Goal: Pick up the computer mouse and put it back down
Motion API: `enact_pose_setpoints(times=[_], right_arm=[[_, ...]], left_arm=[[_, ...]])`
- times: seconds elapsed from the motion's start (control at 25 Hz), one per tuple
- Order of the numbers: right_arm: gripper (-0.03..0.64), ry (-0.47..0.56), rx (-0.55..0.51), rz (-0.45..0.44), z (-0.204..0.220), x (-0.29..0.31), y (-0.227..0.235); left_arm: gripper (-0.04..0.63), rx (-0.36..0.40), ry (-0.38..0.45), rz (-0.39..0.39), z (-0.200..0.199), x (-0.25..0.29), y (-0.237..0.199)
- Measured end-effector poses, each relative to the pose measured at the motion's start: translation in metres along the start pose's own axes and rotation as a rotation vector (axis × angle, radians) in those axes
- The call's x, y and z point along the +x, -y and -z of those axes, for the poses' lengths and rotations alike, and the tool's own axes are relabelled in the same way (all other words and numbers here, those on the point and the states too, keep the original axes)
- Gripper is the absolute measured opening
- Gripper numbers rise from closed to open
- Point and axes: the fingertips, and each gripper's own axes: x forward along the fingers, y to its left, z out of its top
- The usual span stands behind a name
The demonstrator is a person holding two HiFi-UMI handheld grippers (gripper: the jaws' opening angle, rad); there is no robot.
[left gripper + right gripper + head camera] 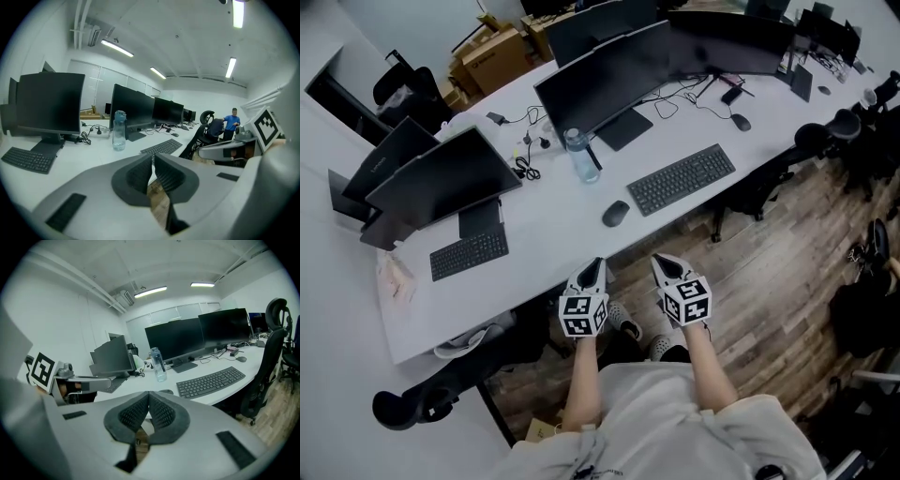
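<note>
A dark grey computer mouse (616, 213) lies on the white desk (553, 225), just left of a grey keyboard (682, 177). In the right gripper view the mouse (166, 392) peeks over the jaws' top edge. Both grippers hover off the desk's near edge, over the wooden floor. My left gripper (596, 266) is shut with nothing between its jaws, tips touching in the left gripper view (153, 160). My right gripper (664, 264) is shut and empty too, its tips meeting in its own view (149, 397).
A clear water bottle (580, 157) stands behind the mouse, in front of a large monitor (605, 82). A second monitor (441, 178) and small keyboard (469, 253) sit at left. Office chairs (422, 398) stand near the desk. A person in blue (232, 123) stands far off.
</note>
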Motion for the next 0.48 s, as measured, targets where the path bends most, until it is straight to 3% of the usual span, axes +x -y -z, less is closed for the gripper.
enact_pose_setpoints(times=[0.16,0.48], right_arm=[[0.003,0.01,-0.02,-0.003,0.01,-0.013,-0.004],[0.003,0.014,-0.043,0.0,0.018,-0.028,-0.008]], left_arm=[[0.023,-0.057,0.035,0.006,0.007,-0.017,0.007],[0.021,-0.032,0.021,0.018,0.014,-0.033,0.026]])
